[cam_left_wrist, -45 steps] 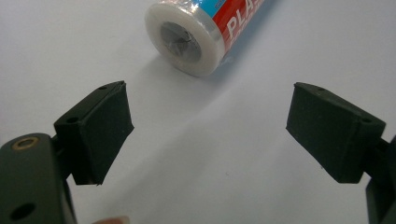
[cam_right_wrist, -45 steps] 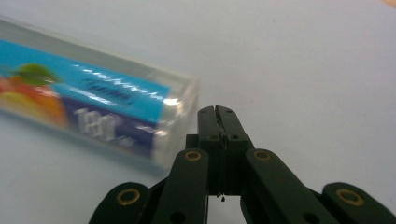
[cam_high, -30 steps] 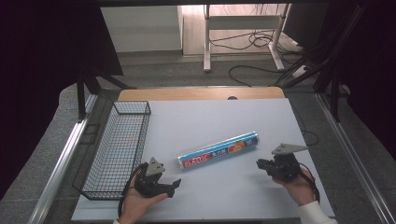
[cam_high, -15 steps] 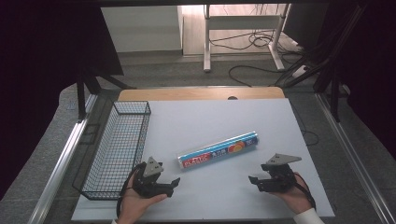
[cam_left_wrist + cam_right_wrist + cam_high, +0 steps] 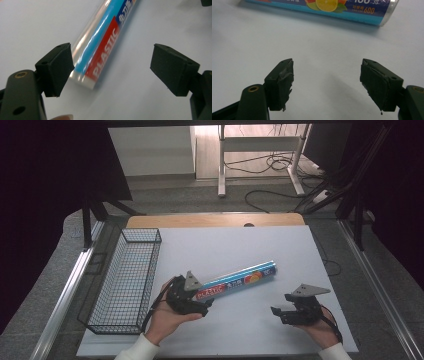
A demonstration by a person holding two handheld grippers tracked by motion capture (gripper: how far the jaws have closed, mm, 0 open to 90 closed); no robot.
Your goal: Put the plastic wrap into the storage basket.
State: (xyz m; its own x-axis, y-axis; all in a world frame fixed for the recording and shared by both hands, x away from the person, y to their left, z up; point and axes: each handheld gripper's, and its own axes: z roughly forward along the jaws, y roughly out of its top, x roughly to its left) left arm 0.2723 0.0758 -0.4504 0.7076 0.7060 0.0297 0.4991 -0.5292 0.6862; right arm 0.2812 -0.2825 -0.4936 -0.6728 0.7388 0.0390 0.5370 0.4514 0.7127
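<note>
A: Surface?
B: White table point(image 5: 235, 245), wood edge at the far side, dark floor with cables beyond. Wire basket point(image 5: 127, 280) along the left edge, just left of the left tongs.

A: Item in hand?
B: One roll point(image 5: 236, 282) of plastic wrap, lying flat and slanted. Its near end sits at the left tongs point(image 5: 200, 302); its far end points up and right, away from them.

A: Left tongs, state?
B: Wide apart. In the left gripper view the roll point(image 5: 100, 52) end lies between the jaws, close to the left pad point(image 5: 58, 68) and well clear of the right one. Whether it touches, I cannot tell.

A: Right tongs?
B: Right tongs point(image 5: 281, 314) wide apart, holding nothing, over bare table. The roll point(image 5: 324, 7) lies ahead of them, well apart.

A: Open room?
B: Bare table between the two tongs, and right of the right tongs up to the table's right edge.
</note>
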